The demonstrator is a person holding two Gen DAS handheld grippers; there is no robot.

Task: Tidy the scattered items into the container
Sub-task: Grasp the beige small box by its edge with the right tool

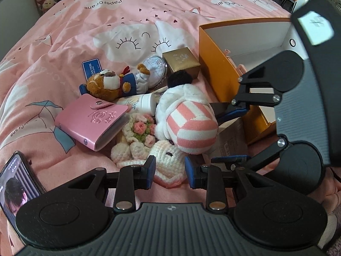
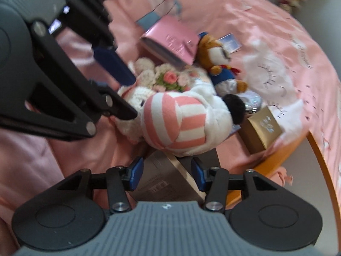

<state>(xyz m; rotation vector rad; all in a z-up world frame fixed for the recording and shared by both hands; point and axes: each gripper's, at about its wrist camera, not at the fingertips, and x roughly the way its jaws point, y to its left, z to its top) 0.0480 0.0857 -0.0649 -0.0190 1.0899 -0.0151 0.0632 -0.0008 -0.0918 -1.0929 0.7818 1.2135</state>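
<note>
Tongs first: my left tongs (image 1: 169,173) stand partly apart over the edge of the crocheted white bunny (image 1: 165,156), pads clear of the yarn and holding nothing. My right tongs (image 2: 166,176) are parted wider, straddling the corner of a grey-brown cardboard box (image 2: 165,180) that lies on the bed under the pink-and-white striped plush (image 2: 181,121). The right wrist view is blurred, but I see a sliver of gap at each pad, so I judge the box not yet gripped.

The scattered items sit heaped on the pink bedspread (image 1: 85,32): a pink snap wallet (image 1: 91,121), a brown bear in a blue outfit (image 1: 115,83), a white jar (image 1: 145,102), a gold box (image 1: 181,60) and a blue card (image 1: 92,68). The orange container (image 1: 215,64) stands open just beside the heap, on its right in the left wrist view, with something pink already inside.

To do this step well, I would take the cardboard box across its flat faces rather than on the corner, where the pads could slide off. The striped plush rests partly on it, so a slow lift should let the plush roll away instead of being dragged. My two tongs are close together here; I would keep the left one still until the right is clear.
</note>
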